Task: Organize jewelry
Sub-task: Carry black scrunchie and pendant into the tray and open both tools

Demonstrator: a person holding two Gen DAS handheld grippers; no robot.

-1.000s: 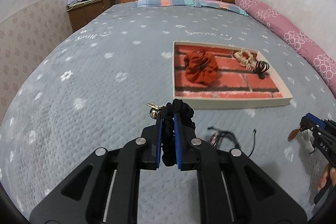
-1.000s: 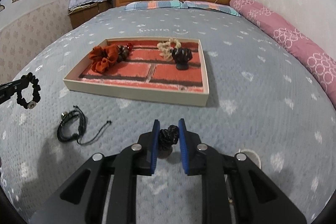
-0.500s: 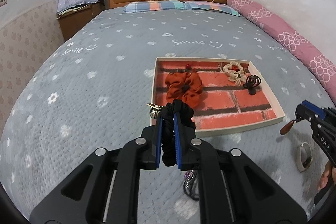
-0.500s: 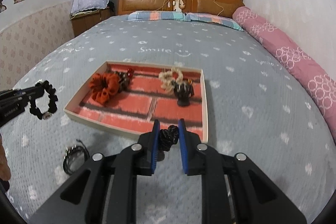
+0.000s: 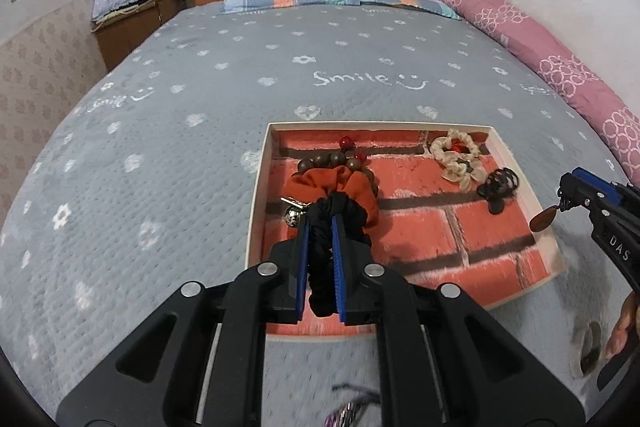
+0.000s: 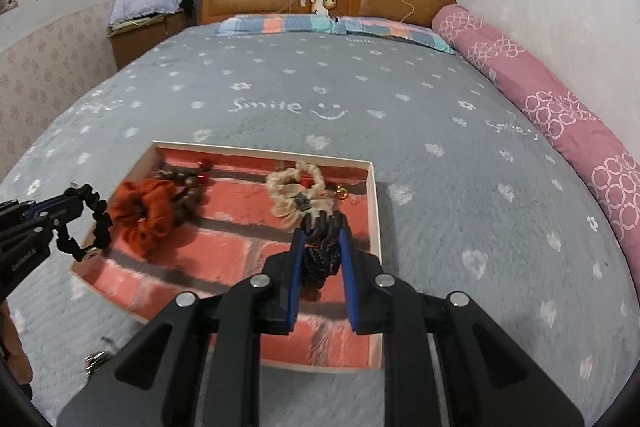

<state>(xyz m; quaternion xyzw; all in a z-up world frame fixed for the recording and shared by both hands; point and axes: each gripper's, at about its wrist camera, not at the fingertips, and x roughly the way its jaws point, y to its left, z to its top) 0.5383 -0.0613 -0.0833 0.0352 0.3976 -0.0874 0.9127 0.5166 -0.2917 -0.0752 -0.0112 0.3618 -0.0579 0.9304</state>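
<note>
On the bed, tray (image 5: 258, 203) holding orange scrunchie (image 5: 320, 183), cream scrunchie (image 5: 456, 155), beads (image 5: 340, 159)

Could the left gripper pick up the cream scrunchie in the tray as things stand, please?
Probably not: the left gripper is shut on a black bracelet, so its jaws are occupied. The cream scrunchie lies uncovered in the tray.

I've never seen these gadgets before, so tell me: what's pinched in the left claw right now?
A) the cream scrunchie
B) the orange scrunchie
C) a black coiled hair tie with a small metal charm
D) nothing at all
C: the left claw is shut on a black coiled hair tie, while the orange scrunchie and cream scrunchie lie in the tray.
</note>
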